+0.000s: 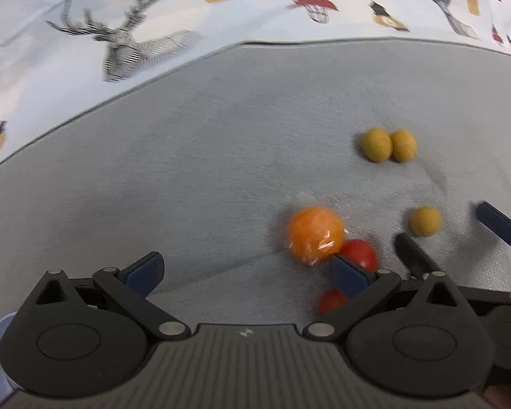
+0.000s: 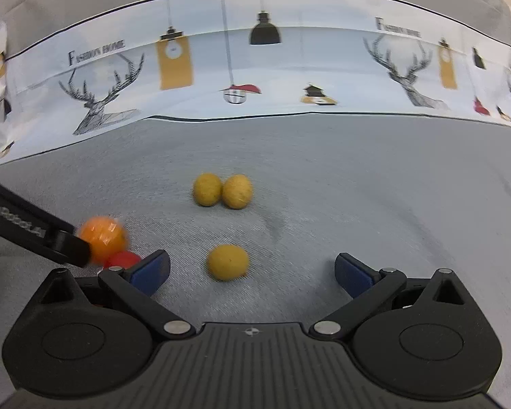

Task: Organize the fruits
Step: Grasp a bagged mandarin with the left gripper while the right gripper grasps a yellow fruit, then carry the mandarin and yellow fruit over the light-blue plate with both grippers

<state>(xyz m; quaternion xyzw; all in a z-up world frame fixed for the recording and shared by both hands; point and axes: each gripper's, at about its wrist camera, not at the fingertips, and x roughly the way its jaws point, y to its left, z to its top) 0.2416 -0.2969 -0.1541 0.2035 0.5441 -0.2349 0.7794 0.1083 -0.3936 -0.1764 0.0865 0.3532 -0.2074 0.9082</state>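
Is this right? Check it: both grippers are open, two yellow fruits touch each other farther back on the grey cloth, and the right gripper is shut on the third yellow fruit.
One thing is wrong. The right gripper is open, not shut: in the right wrist view the third yellow fruit lies free on the grey cloth between its spread fingers, touching neither. The rest stands: the left gripper is open, and the two yellow fruits touch.

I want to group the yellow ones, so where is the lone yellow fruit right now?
In the right wrist view the lone yellow fruit lies on the grey cloth between the open right tongs, nearer than the touching yellow pair and right of the orange.
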